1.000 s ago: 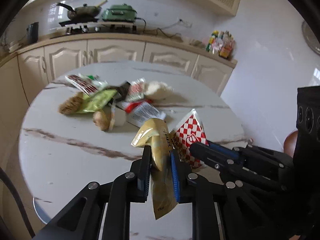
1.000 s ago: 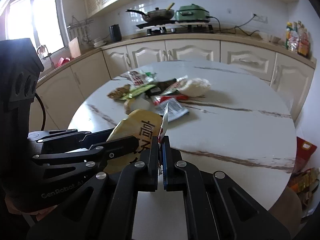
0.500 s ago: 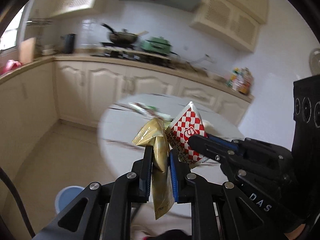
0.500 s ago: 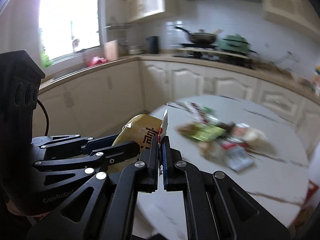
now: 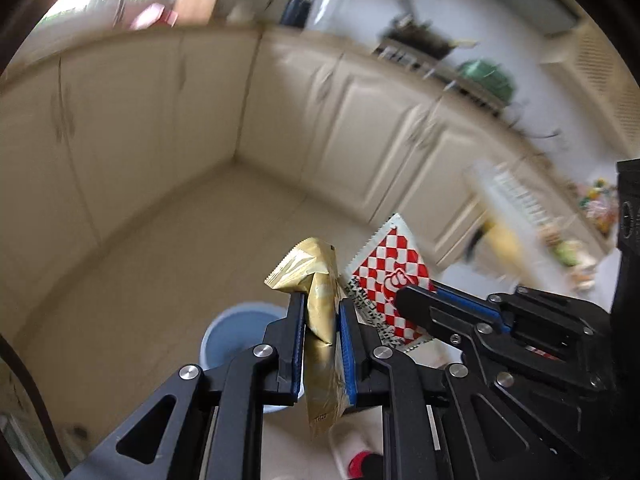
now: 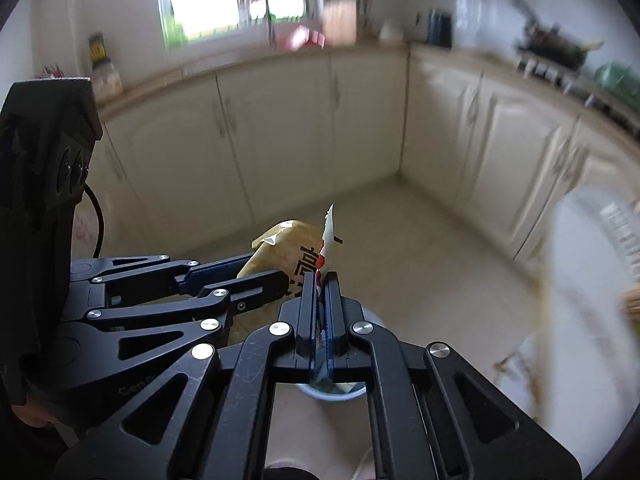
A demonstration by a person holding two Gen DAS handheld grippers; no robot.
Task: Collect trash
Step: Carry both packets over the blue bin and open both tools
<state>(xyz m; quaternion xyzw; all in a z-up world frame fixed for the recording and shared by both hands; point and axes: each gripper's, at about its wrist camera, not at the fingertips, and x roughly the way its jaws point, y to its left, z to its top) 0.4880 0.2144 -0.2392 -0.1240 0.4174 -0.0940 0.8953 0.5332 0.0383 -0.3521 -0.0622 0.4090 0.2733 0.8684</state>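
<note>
Cream cabinets wrap the corner, above a pale tiled floor. A blue bin stands on that floor, just beneath both claws. The left claw is clamped on a crumpled gold wrapper. Close beside it, the right claw is pinched tight on a red-and-white checked wrapper, seen edge-on from its own camera.

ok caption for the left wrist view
Left gripper clamps a gold wrapper above a blue bin on the kitchen floor.
</note>
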